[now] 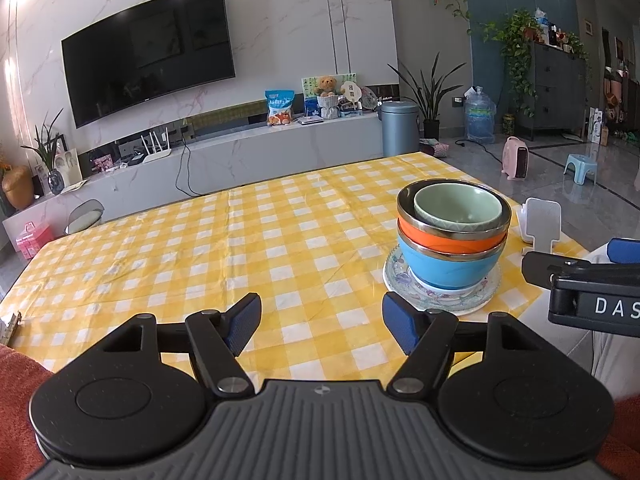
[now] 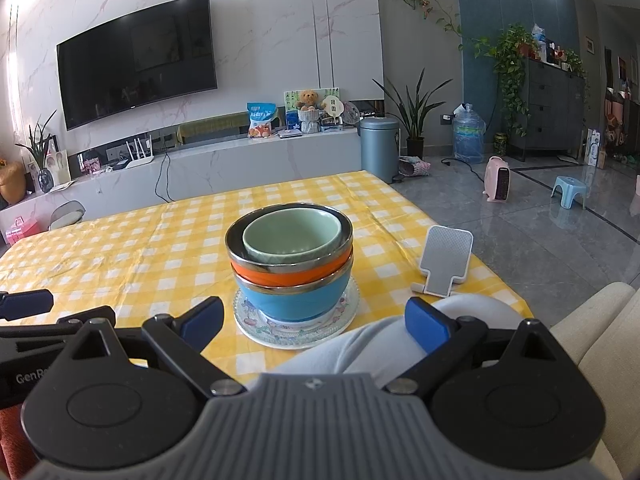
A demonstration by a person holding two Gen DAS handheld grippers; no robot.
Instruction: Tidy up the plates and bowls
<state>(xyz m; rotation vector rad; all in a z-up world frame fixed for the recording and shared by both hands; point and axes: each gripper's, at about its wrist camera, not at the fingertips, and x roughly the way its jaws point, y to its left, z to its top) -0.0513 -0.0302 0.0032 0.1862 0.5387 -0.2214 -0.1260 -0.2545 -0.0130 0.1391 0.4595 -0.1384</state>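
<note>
stack: green bowl (image 2: 294, 236) nested in orange bowl (image 2: 292, 270) and blue bowl (image 2: 290, 300) on plates (image 2: 296, 330), looks tippy
claws: left claw (image 1: 322, 320) and right claw (image 2: 314, 322) both released, empty
risk: bumping the stack could topple it off the tabletop (image 2: 120, 240)

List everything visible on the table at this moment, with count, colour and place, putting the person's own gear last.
Yellow-and-white checked tablecloth: one, covering the table.
Patterned glass plates: a stack, clear with coloured print, near edge; count unclear.
Blue metal-rimmed bowl: one, on the plates.
Orange metal-rimmed bowl: one, nested in the blue.
Pale green ceramic bowl: one, nested on top.
White phone stand: one, right of the stack.
Left hand-held gripper: black, blue pads, open, empty.
Right hand-held gripper: same, open, empty.
</note>
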